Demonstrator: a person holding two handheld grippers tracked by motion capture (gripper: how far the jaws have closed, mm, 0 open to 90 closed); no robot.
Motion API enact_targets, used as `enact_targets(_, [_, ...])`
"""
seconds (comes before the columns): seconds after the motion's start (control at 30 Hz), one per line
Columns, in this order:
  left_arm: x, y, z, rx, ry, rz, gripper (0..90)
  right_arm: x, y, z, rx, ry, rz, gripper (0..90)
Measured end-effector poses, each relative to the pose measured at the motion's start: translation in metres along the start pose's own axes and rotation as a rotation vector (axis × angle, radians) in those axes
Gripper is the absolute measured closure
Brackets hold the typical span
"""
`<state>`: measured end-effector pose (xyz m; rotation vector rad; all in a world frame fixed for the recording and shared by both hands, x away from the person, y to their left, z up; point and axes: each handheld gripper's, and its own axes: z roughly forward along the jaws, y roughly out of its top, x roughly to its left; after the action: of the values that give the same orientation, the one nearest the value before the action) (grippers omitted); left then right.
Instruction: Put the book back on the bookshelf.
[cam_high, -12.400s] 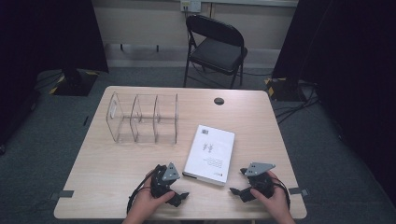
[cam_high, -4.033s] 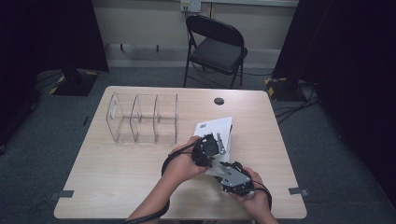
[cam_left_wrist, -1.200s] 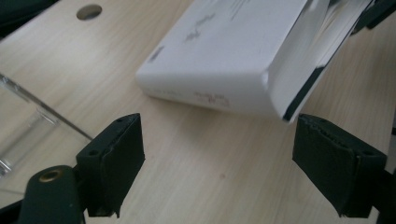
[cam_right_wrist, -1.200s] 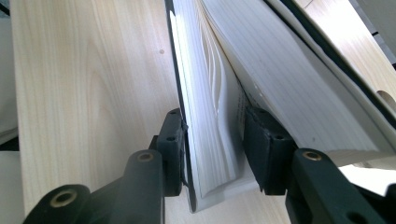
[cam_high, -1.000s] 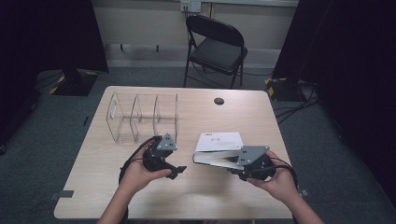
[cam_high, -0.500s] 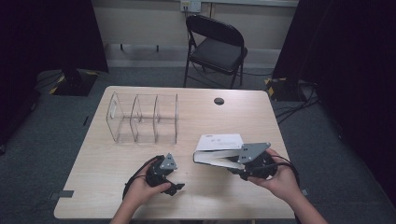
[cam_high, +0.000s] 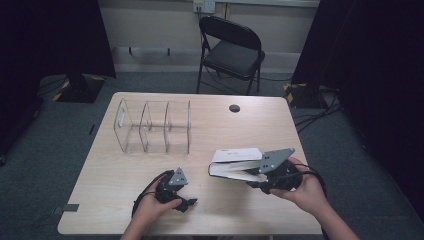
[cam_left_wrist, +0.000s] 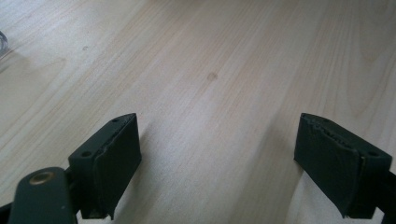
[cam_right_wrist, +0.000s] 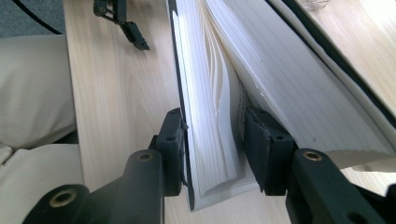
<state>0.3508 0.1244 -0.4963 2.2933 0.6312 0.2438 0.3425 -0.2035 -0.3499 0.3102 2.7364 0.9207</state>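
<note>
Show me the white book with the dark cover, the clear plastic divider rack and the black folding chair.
white book with dark cover (cam_high: 235, 155), high view, top cover.
clear plastic divider rack (cam_high: 152, 127), high view, middle compartment.
black folding chair (cam_high: 235, 55), high view, seat.

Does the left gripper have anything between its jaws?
No: in the left gripper view the left gripper has its jaws standing wide apart with just bare table between them.
</note>
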Motion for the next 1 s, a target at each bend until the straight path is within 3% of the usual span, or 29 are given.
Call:
enact_targets(0.17, [0.000, -0.004, 0.002, -0.038, -0.001, 0.004, 9.1, -0.001, 0.002, -0.003, 0.005, 0.020, 0.011, 60.4])
enact_targets(1.0, [0.000, -0.005, 0.002, -0.039, -0.003, 0.001, 7.6, -0.006, 0.009, -0.019, 0.006, 0.115, 0.036, 62.3])
